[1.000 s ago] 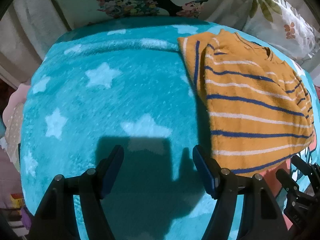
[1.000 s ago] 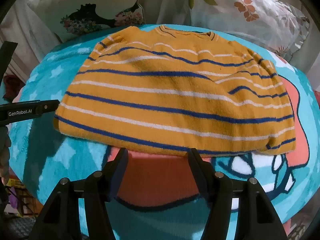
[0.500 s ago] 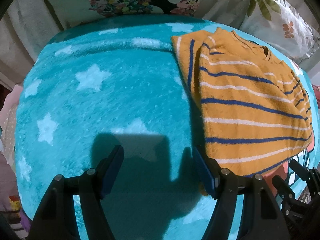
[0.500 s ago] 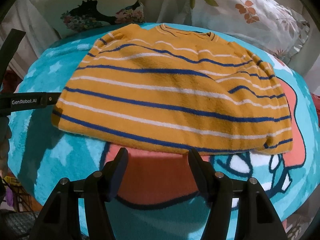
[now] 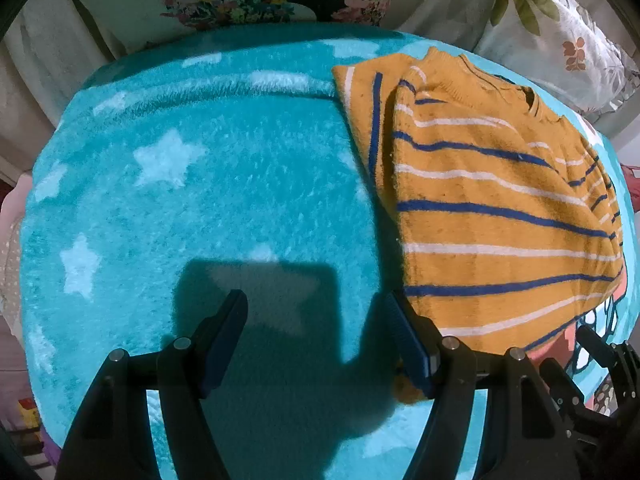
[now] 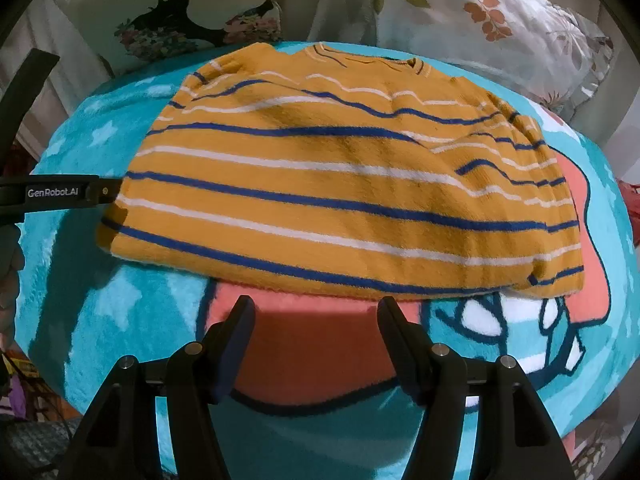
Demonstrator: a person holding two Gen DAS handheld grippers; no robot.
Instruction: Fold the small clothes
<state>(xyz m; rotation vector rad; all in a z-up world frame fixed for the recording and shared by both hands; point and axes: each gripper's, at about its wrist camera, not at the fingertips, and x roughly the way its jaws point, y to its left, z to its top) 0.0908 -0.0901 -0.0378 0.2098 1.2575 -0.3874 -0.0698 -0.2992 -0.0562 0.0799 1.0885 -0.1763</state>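
Observation:
An orange sweater with blue and white stripes lies flat on a teal blanket, its sleeves folded in. In the left wrist view the sweater fills the right side. My left gripper is open and empty, its right finger at the sweater's near left corner. My right gripper is open and empty, just short of the sweater's near hem. The left gripper's finger reaches the sweater's left edge in the right wrist view.
The teal blanket has white stars and a coral cartoon print. Floral pillows lean along the far edge. The blanket's edges drop off at left and front. The right gripper shows at lower right in the left wrist view.
My left gripper has moved right and forward, so its right finger now meets the sweater's near left corner. My right gripper has edged slightly closer to the hem.

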